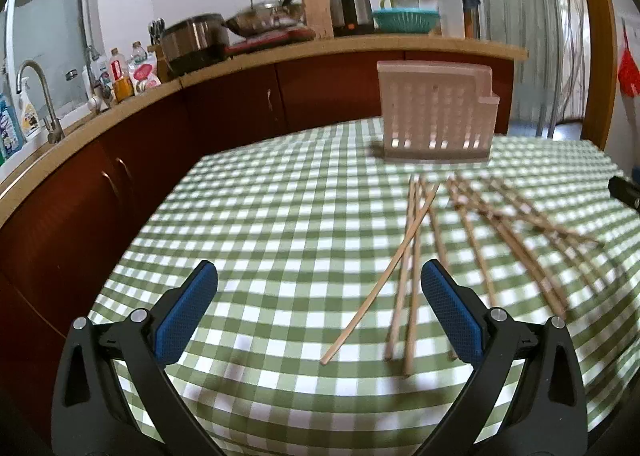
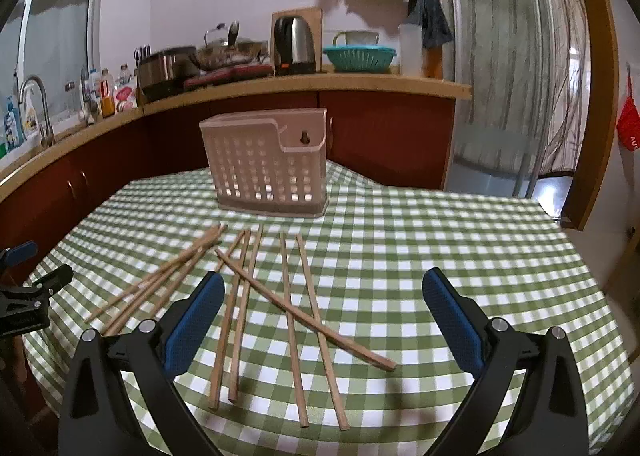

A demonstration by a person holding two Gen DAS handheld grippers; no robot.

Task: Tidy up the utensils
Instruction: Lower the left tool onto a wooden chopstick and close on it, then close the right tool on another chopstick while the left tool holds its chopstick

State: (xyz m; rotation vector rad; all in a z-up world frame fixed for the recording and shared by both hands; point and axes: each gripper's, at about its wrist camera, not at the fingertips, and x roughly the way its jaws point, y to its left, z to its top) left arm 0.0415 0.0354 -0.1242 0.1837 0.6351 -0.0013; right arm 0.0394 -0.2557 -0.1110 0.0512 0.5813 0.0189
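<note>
Nearest the left wrist camera, the left gripper [image 1: 318, 276] was seen spread wide, its blue pads [image 1: 188, 312] well apart and nothing caught between them. It was held above the green checked tablecloth [image 1: 260, 215], and no contact with any object could be made out. Just to the right of its centre line, several wooden chopsticks [image 1: 408, 256] were laid on the cloth, one of them crossed diagonally over the others. A second loose group of chopsticks [image 1: 516, 219] was spread further right, blurred in this view.

From the right wrist camera, the right gripper [image 2: 324, 284] was likewise seen fully parted, with nothing gripped. Between and below its fingers the scattered chopsticks [image 2: 288, 304] were laid roughly pointing away from the camera, one long stick [image 2: 304, 312] crossed over four others. Another bundle [image 2: 160, 280] was fanned out to the left, near the left gripper, whose black frame was visible at the left edge.

At the far side of the table, a pale slotted utensil holder [image 2: 266, 167] was stood upright on the cloth, well apart from the chopsticks; no utensils could be seen inside it. Behind the table, a kitchen counter [image 2: 280, 83] was lined with a kettle [image 2: 294, 41], pans and a teal colander [image 2: 360, 55].
</note>
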